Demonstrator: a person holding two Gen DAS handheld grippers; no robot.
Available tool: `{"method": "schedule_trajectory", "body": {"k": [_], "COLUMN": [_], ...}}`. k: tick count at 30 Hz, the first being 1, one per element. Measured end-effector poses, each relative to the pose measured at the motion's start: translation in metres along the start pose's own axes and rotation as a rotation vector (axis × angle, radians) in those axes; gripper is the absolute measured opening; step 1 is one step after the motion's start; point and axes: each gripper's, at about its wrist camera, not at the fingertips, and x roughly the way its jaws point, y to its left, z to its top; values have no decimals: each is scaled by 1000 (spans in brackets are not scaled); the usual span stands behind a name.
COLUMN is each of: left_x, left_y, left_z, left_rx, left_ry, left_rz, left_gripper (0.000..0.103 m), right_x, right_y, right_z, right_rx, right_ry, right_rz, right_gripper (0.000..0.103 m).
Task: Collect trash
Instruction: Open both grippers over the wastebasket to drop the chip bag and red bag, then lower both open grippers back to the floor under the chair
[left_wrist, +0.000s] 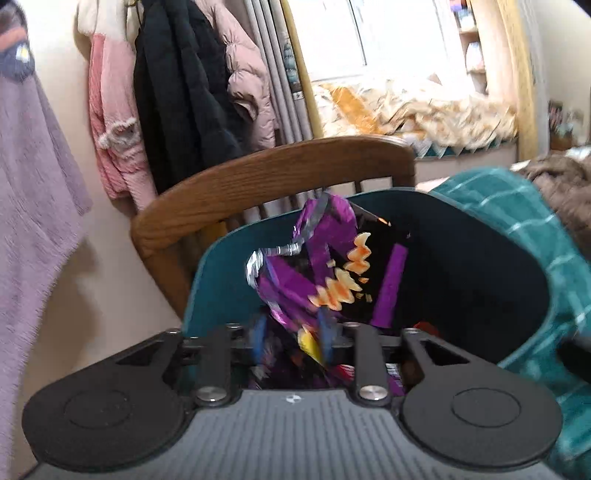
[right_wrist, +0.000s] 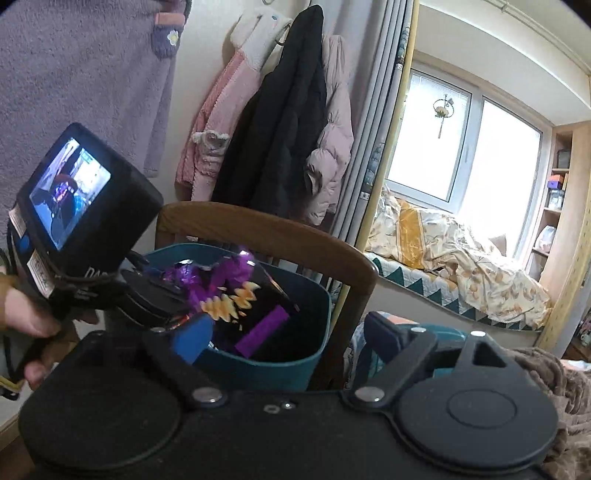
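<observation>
We see the purple snack bag (left_wrist: 325, 266) standing crumpled inside the teal bin (left_wrist: 480, 295), its silver torn edge poking above the rim and a few other wrappers lying beneath it. The left gripper (left_wrist: 291, 334) hangs over the bin's near rim, its blue fingers (left_wrist: 259, 334) a little apart with the bag's lower end between them; blur keeps us from telling whether they press on it. From the right wrist view, the right gripper (right_wrist: 284, 338) has its fingers spread wide with nothing between them, just beside the bin (right_wrist: 258, 369). Behind the bin stands a wooden chair (left_wrist: 280, 173), and coats (right_wrist: 273, 140) hang on the wall
</observation>
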Motion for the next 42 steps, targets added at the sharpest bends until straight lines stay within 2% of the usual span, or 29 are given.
{"method": "schedule_trajectory", "body": {"k": [1, 2, 3, 4, 7, 14, 21, 26, 28, 31, 34, 37, 42], "left_x": [-1, -4, -7, -10, -21, -67, -99, -99, -96, -90, -75, -54, -15], "left_y": [2, 4, 6, 9, 14, 23, 25, 26, 28, 26, 21, 14, -12], "left_z": [-1, -3, -4, -6, -14, -45, -100, -148, -170, -208, -245, -285, -355], "left_rx": [-21, -37, -51, -62, -67, -74, -27, -25, -29, -31, -33, -44, 1], "left_ry": [-1, -9, -25, -43, -79, -218, -275, -231, -224, -210, -142, -41, 149], "left_rz": [-20, -29, -36, -46, -95, -130, -171, -209, -253, -279, -299, -326, -367], "left_gripper": [47, 55, 70, 75, 75, 80, 81, 83, 97, 102, 102, 102, 102], "right_x": [-2, -3, -4, -5, -10, -27, -40, -40, -38, -34, -27, -17, 6], "right_y": [0, -1, -1, -1, -1, 5, 19, 30, 37, 51, 67, 80, 96], "right_z": [-2, -5, -8, -10, -20, -51, -93, -132, -151, -187, -228, -269, -332], "right_rx": [4, 6, 10, 12, 27, 44, 75, 111, 122, 124, 152, 207, 265], "right_ry": [1, 0, -1, 0, 3, 12, 52, 108, 140, 180, 250, 338, 484], "right_rz": [8, 14, 17, 22, 51, 134, 216, 260, 271, 288, 320, 326, 283], "right_gripper": [90, 91, 91, 91, 91, 94, 99, 102, 103, 103, 103, 103, 103]}}
